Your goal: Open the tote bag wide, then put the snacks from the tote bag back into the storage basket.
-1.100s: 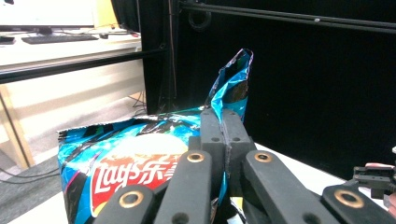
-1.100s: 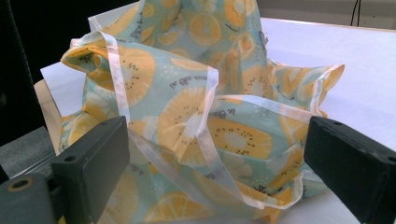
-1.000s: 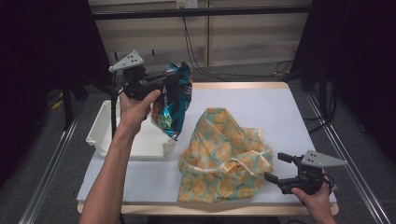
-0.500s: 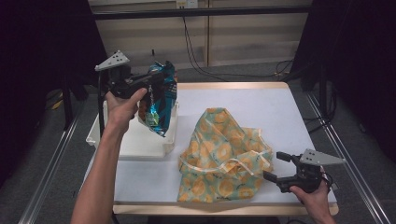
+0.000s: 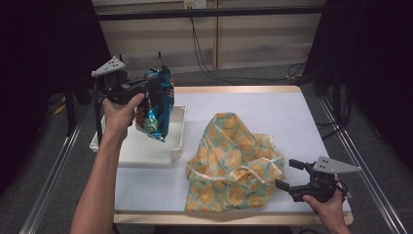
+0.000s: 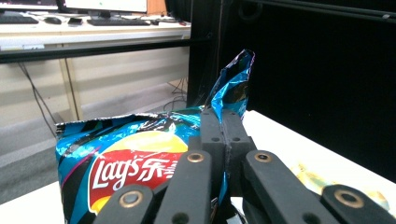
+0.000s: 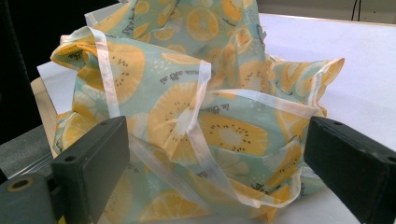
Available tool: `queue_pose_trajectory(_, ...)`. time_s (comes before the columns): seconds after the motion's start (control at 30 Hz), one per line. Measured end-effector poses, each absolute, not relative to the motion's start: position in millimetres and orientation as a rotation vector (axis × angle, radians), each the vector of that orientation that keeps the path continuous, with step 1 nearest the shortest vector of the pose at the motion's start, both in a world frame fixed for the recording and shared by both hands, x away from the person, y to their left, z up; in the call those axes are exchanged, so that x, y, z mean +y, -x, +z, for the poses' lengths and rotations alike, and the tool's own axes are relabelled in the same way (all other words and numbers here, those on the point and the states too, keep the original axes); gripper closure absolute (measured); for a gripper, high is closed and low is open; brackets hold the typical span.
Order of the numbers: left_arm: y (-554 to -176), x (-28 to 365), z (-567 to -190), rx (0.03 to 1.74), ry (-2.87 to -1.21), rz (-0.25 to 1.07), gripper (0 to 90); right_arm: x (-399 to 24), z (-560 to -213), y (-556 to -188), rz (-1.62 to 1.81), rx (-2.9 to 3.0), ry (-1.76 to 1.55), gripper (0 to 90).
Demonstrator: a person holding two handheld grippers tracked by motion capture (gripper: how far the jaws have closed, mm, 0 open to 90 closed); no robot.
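Observation:
My left gripper is shut on the top edge of a blue Lay's chip bag, which hangs in the air over the white tray at the table's left. In the left gripper view the jaws pinch the crinkled top of the chip bag. A fabric tote bag printed with yellow citrus slices lies crumpled at the table's front centre. My right gripper rests at the front right with its jaws open toward the tote; in the right gripper view the tote bag and its pale straps lie just beyond the open jaws.
The table has a white top with a wooden rim. Cables run along the floor behind it, and metal rails flank both sides. The back right of the table is bare.
My left gripper has carried the chip bag leftward and slightly lower, from beside the tote to above the tray. The right gripper has stayed put.

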State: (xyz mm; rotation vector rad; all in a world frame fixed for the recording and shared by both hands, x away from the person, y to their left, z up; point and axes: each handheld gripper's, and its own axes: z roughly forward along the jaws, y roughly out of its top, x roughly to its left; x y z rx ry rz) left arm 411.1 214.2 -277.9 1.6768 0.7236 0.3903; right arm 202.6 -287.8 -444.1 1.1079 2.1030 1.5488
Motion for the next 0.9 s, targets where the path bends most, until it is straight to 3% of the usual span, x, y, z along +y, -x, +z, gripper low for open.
queue_pose_trajectory(0.9, -439.8, 221.2, -303.4, 0.829, -1.668, 0.421, 90.0, -288.7, -445.7, -199.4, 1.552, 2.099, -1.104, 6.4)
